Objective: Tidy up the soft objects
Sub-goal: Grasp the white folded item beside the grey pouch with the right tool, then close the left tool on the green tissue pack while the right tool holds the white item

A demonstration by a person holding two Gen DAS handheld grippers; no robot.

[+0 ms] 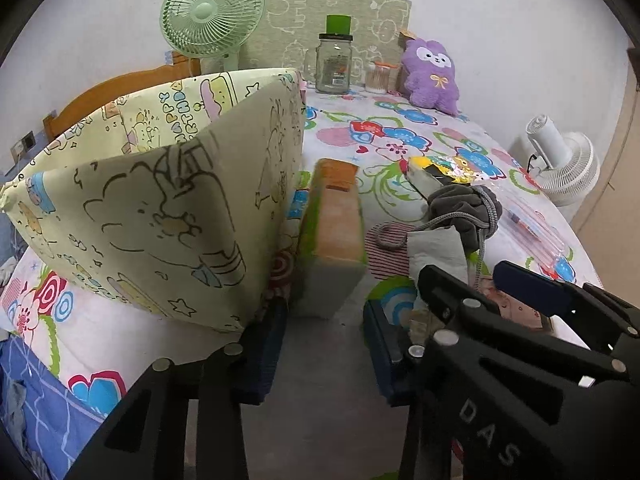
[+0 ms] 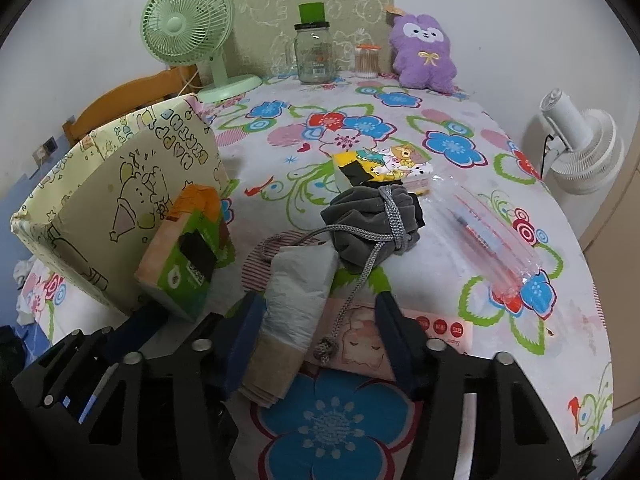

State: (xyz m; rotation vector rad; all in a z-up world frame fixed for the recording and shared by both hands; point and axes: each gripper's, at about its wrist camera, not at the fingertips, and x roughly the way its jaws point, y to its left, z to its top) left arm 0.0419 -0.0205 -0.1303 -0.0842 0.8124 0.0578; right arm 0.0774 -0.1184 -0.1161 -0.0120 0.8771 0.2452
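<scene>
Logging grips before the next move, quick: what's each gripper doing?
Left gripper: jaws flank the tissue pack; grip cannot be told.
Right gripper: open, folded paper bundle between the jaws.

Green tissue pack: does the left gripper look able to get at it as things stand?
Probably yes: the green tissue pack stands straight ahead of the left gripper, nothing in between, though the fabric box crowds one side.

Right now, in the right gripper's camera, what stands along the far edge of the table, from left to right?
Green fan → glass jar with a green lid → small tub of cotton swabs → purple plush toy.
</scene>
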